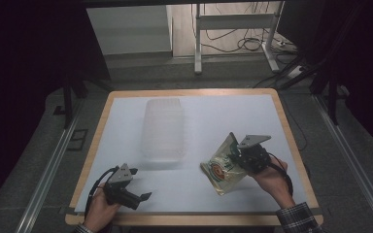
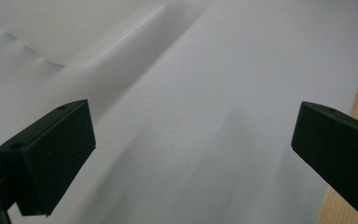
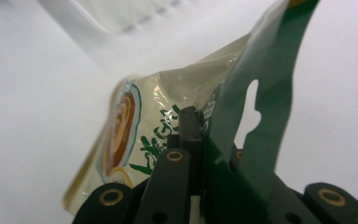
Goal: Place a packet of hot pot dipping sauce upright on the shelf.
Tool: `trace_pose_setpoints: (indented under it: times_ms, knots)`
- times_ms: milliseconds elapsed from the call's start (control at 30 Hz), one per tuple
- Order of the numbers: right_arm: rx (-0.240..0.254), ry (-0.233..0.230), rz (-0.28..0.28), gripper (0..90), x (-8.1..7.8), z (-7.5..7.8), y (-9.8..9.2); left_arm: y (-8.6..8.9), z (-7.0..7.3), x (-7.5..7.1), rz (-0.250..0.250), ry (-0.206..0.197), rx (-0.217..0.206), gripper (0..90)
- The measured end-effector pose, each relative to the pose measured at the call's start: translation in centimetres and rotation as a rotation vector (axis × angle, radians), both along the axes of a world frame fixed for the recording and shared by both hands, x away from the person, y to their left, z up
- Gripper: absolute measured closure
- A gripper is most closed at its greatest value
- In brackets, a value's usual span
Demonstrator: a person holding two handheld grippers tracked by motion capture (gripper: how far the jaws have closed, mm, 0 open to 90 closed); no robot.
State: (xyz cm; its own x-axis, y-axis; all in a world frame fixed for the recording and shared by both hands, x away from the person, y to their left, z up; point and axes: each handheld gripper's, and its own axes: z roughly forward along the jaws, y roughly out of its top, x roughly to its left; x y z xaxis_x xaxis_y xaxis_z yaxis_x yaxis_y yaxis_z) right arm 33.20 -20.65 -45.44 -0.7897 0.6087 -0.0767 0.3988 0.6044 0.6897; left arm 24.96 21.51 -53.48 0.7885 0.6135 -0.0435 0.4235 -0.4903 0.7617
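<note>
Gripping a snack packet [image 1: 222,167], right tool [image 1: 240,156] tilted; left tool [image 1: 138,187] agape

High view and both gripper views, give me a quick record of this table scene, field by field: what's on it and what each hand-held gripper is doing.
table: wooden-edged table with a white top
container: clear plastic container lying on the far-left part of the top, untouched
packet: green and cream snack packet, right of the container, near end lifted
left hand-held gripper: left hand-held gripper at the near-left edge, jaws wide apart, holding nothing
right hand-held gripper: right hand-held gripper shut on the packet's green top edge
beyond the table: floor with cables and a white frame
</note>
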Motion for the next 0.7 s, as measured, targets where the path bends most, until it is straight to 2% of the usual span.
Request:
trace_pose_setpoints:
  times_ms: [133,467,700]
  knots:
    - [0.022,-0.02,0.024,89.8,-0.1,1.4,0.5,0.0,0.0,0.0,0.002,0.002,-0.004,0.0]
    - [0.062,-0.04,0.069,89.8,-0.5,3.5,1.2,0.0,0.0,0.0,0.005,0.001,-0.007,0.0]
    - [0.046,-0.068,0.07,89.8,-0.3,4.5,1.5,0.0,0.0,0.1,0.005,0.001,-0.008,0.0]
